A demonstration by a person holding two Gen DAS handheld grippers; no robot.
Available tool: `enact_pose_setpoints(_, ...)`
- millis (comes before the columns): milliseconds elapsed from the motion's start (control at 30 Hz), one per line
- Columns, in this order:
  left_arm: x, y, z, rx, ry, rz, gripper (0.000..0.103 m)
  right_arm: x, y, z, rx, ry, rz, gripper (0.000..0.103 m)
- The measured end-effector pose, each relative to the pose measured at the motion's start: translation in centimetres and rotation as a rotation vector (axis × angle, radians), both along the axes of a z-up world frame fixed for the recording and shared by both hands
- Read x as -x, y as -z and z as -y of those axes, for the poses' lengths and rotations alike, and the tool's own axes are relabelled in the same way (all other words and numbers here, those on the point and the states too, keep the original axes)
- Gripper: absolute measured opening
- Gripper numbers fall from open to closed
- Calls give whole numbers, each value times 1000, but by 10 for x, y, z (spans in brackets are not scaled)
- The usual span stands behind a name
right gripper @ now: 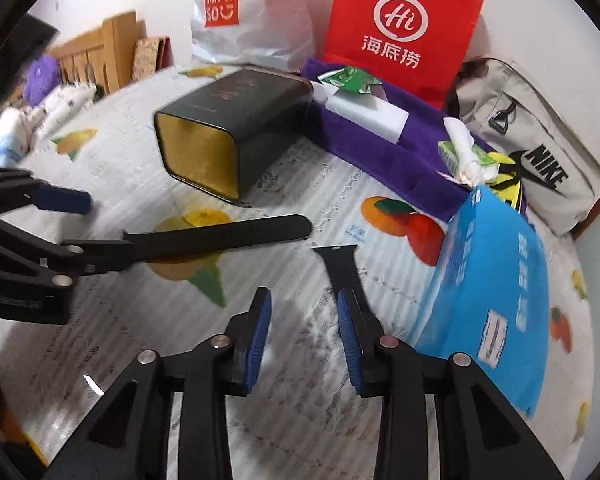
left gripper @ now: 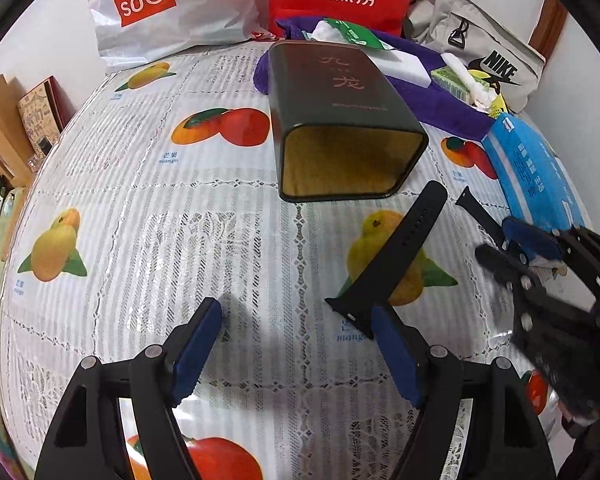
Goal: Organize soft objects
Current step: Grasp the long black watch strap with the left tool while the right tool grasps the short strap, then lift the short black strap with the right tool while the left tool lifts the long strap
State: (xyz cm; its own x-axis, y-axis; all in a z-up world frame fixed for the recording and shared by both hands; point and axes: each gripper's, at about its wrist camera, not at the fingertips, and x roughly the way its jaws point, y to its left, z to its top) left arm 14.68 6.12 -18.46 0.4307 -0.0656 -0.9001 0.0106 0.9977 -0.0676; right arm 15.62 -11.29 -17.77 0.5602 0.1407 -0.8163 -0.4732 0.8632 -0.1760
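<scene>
Left gripper (left gripper: 296, 354) was spread wide, holding nothing, its right pad beside the longer watch strap (left gripper: 400, 254) lying flat on the table (left gripper: 140, 220). Right gripper (right gripper: 304, 340) was also parted and not gripping, its right pad against the shorter strap (right gripper: 342, 264). Both straps lay just in front of the tipped-over dark tin (left gripper: 340, 120), open mouth toward them, likely the destination. Table had a lace-and-fruit-print plastic cover; blue tissue pack (right gripper: 492, 292), purple cloth (right gripper: 380, 136), red bag (right gripper: 400, 28) and Nike bag (right gripper: 532, 148) stood behind, against a white wall.
</scene>
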Motion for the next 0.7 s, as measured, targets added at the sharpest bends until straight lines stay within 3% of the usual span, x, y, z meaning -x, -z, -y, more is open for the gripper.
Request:
enact_pose_setpoints(133,-2,0,-4,8,5,2,75,-16,1,2,17,57,-26,37)
enact_pose_setpoints(200,-3,0,-5,12,9,4,75,-21,3,-1,29,58,-47,48)
enact_pose_setpoints(267,-4,1,-7,19,12,7,76,-21,7,-4,51,59,-32,51)
enact_pose_setpoints(533,-3,2,-7,23,30,18,79,-36,10,-3,24,122,-47,54)
enact_pose_setpoints(700,-5,2,-7,28,33,18,80,-48,9,-7,23,123,-106,53)
